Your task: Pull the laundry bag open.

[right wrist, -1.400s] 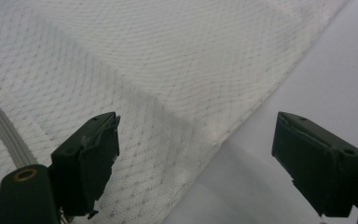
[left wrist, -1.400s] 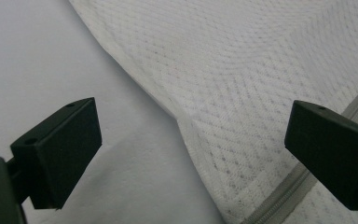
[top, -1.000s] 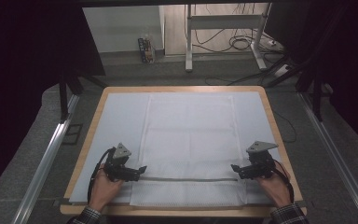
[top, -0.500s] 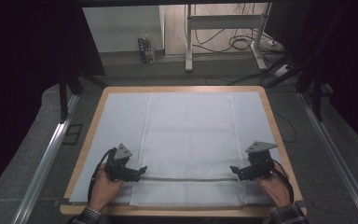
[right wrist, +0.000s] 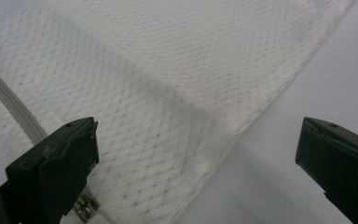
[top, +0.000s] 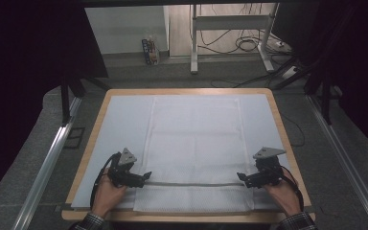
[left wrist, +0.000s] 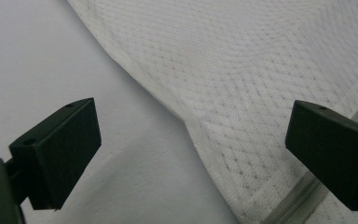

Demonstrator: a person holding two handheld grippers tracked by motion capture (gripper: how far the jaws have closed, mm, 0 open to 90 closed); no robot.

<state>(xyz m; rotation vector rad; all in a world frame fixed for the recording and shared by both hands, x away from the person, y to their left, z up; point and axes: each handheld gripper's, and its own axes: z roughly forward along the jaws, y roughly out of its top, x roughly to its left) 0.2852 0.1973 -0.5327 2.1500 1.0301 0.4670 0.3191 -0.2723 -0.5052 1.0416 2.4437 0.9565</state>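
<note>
White mesh bag (top: 195, 143): flat rectangular net fabric, fine diamond-dot weave, faint crease lines; pale grey zipper band (top: 194, 184) across its near part, small metal zipper pull (right wrist: 86, 209) silver. Pale blue-grey table cover (top: 120, 124) beneath, plain. Light wooden table rim (top: 279, 120), tan. Left gripper (top: 143, 175) and right gripper (top: 242, 177): black bodies, black jaws, grey triangular top plates. Plaid sleeve cuffs (top: 297, 222), dark checks. Grey speckled floor (top: 38, 143) around.

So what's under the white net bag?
The pale blue mat lies under the white mesh bag, showing on both sides. Whatever is beneath the bag's middle is covered.
</note>
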